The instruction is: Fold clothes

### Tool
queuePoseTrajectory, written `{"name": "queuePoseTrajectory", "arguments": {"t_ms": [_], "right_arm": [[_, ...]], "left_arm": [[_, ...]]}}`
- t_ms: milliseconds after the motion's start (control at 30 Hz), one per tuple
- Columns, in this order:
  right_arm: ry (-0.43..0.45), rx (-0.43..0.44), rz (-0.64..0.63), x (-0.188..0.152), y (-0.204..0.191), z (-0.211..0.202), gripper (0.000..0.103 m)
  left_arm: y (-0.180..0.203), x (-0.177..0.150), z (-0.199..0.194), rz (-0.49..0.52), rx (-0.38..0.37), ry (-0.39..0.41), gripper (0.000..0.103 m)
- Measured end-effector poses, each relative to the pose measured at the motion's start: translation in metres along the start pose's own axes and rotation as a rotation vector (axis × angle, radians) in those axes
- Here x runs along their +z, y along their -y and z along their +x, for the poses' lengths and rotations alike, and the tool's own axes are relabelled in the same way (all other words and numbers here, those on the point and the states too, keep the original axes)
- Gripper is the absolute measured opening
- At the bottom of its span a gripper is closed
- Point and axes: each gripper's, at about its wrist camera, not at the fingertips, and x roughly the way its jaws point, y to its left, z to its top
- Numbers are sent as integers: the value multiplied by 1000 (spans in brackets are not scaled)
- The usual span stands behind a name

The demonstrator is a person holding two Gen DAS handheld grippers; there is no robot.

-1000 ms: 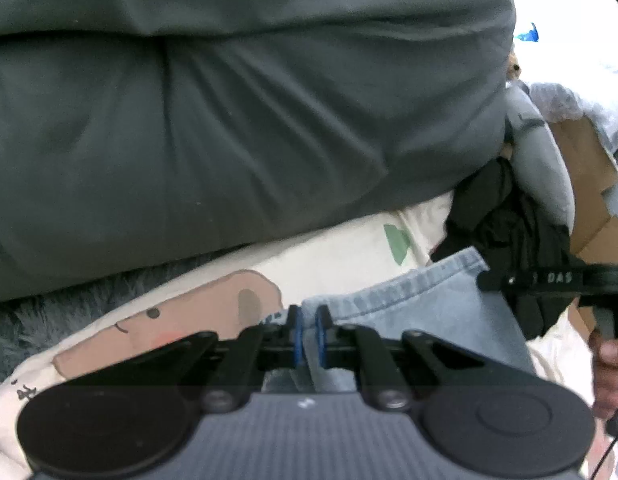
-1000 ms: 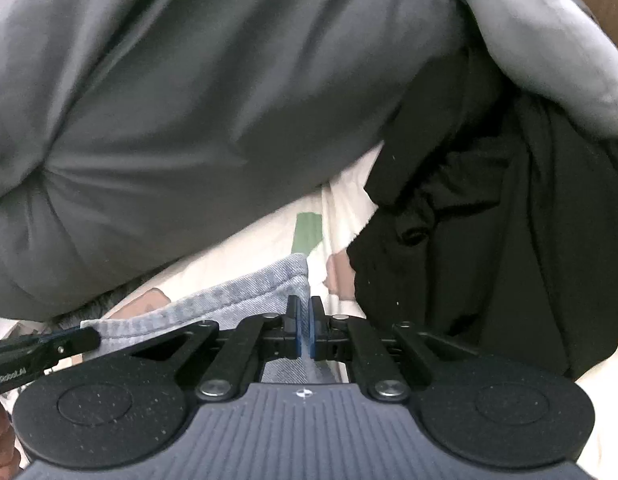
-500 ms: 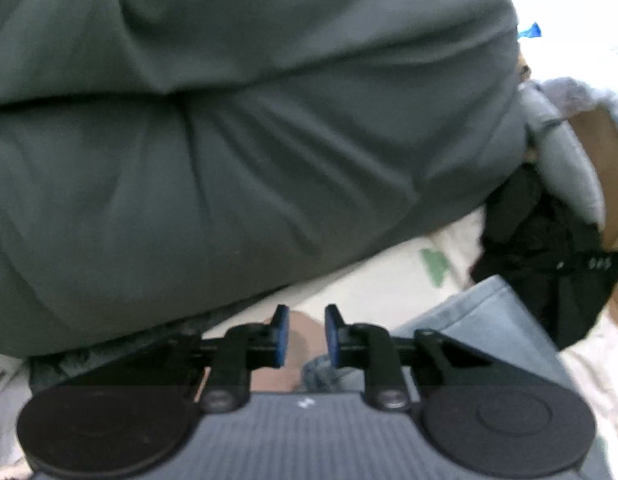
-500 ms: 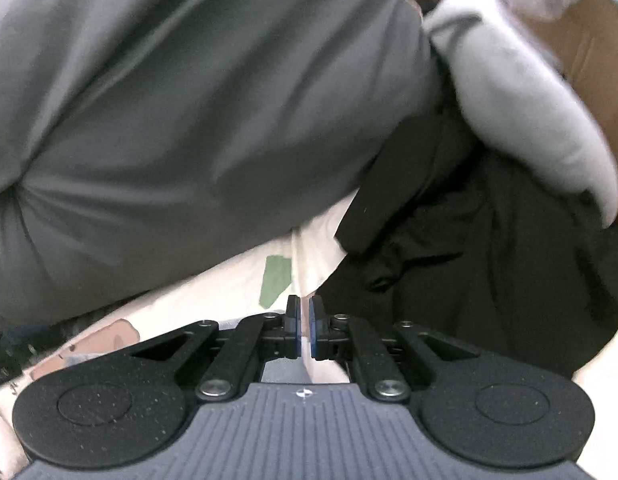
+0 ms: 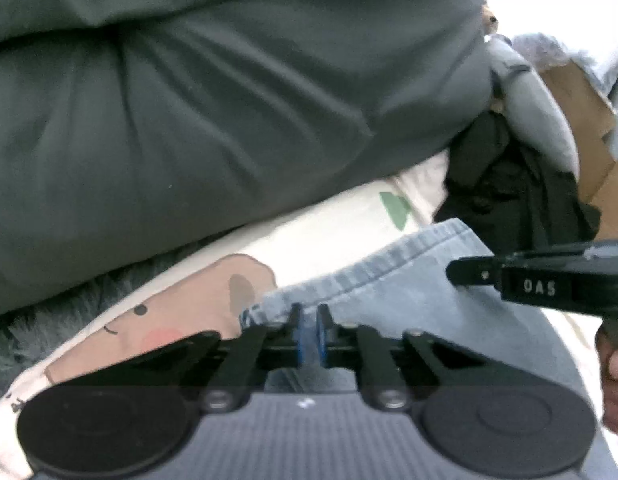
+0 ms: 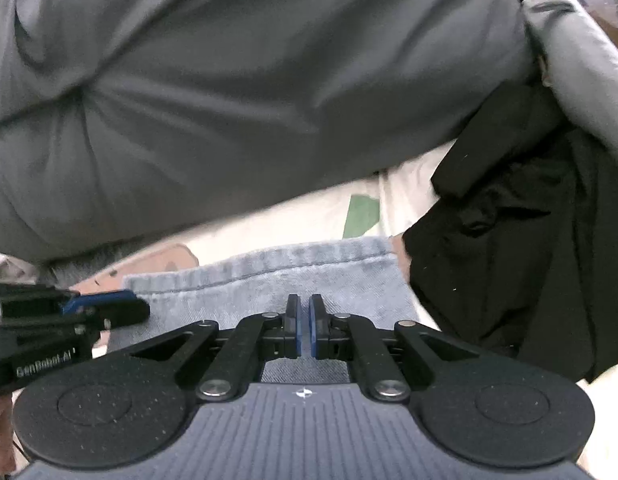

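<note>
A light blue denim garment (image 5: 393, 284) with an elastic waistband lies on a cream printed sheet (image 5: 321, 236). It also shows in the right wrist view (image 6: 293, 276). My left gripper (image 5: 309, 320) is shut on the waistband's left corner. My right gripper (image 6: 305, 312) has its jaws nearly together over the garment's middle; whether it pinches cloth I cannot tell. The right gripper's fingers (image 5: 481, 274) show at right in the left wrist view. The left gripper (image 6: 109, 308) shows at left in the right wrist view.
A large dark grey duvet (image 5: 229, 92) bulges behind the garment. A black garment (image 6: 517, 248) is heaped at the right, under a light grey cushion (image 6: 581, 72). Brown cardboard (image 5: 581, 120) stands at the far right. A grey fluffy rug (image 5: 33, 332) edges the left.
My left gripper, open half a second ago, has shut on the waistband corner. The waistband has come back into the right wrist view, now spread wider and flatter than a second ago.
</note>
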Motion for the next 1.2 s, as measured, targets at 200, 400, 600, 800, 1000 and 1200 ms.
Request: {"name": "queuePoseTrajectory", "arguments": {"t_ms": [200, 400, 600, 800, 1000, 1200], "right_arm": [[-12, -13, 53, 8, -1, 16, 4], [-44, -12, 46, 6, 1, 31, 5], [-30, -31, -2, -4, -5, 35, 9], [-28, 73, 147, 12, 27, 12, 10], [46, 47, 175, -14, 54, -55, 9], [31, -49, 156, -73, 74, -119, 9]], "left_arm": [[-8, -10, 17, 46, -47, -4, 3], [-15, -12, 19, 26, -72, -8, 3], [-10, 2, 4, 5, -53, -5, 3], [4, 11, -23, 22, -103, 39, 7], [36, 13, -22, 90, -187, 48, 21], [75, 10, -4, 160, -281, -47, 22]]}}
